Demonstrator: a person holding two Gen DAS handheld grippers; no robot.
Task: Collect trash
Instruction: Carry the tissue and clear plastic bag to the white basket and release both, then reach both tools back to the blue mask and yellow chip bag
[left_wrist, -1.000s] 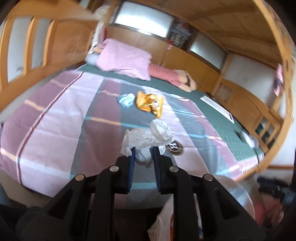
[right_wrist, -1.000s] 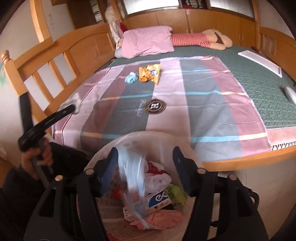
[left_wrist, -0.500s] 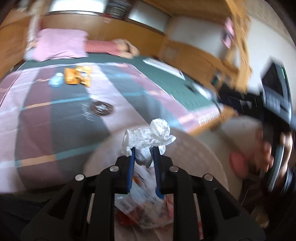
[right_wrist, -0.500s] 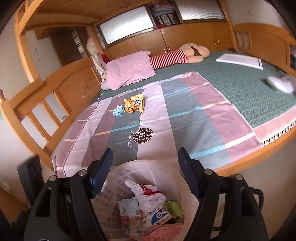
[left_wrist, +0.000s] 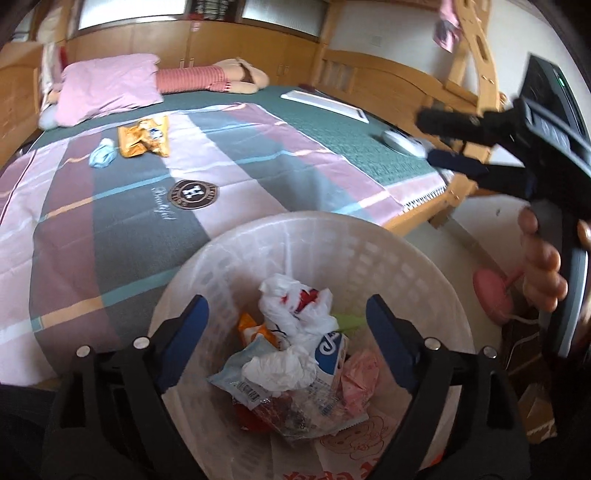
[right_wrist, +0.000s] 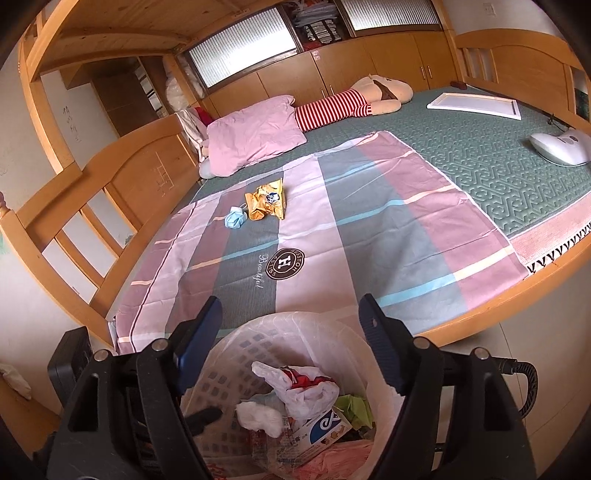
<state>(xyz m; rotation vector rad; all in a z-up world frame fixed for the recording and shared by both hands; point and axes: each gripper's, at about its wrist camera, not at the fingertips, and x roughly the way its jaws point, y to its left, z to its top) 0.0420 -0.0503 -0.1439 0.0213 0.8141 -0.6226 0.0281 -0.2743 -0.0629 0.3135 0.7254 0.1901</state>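
The crumpled white tissue wad (left_wrist: 279, 370) now lies inside the white laundry-basket bin (left_wrist: 373, 251), on top of the wrappers and the knotted white plastic bag (left_wrist: 295, 310); half a second ago it was still pinched between the left gripper's fingers above the rim. The left gripper (left_wrist: 287, 345) hangs over the bin with its blue-padded fingers spread wide and nothing between them, so the drop looks complete. The right wrist view shows the same wad (right_wrist: 258, 415) resting in the bin among the rubbish.

The right gripper (right_wrist: 290, 347) also points over the bin, fingers wide apart and empty.

Two pieces remain on the striped bedsheet (right_wrist: 369, 229), well away from the bin toward the pink pillow (right_wrist: 255, 138): a crumpled orange snack wrapper (right_wrist: 266, 201) and, touching or just beside it, a balled-up blue face mask (right_wrist: 235, 218). Judging by this, the task is partly done, and the next reach likely goes across the bed to that pair.
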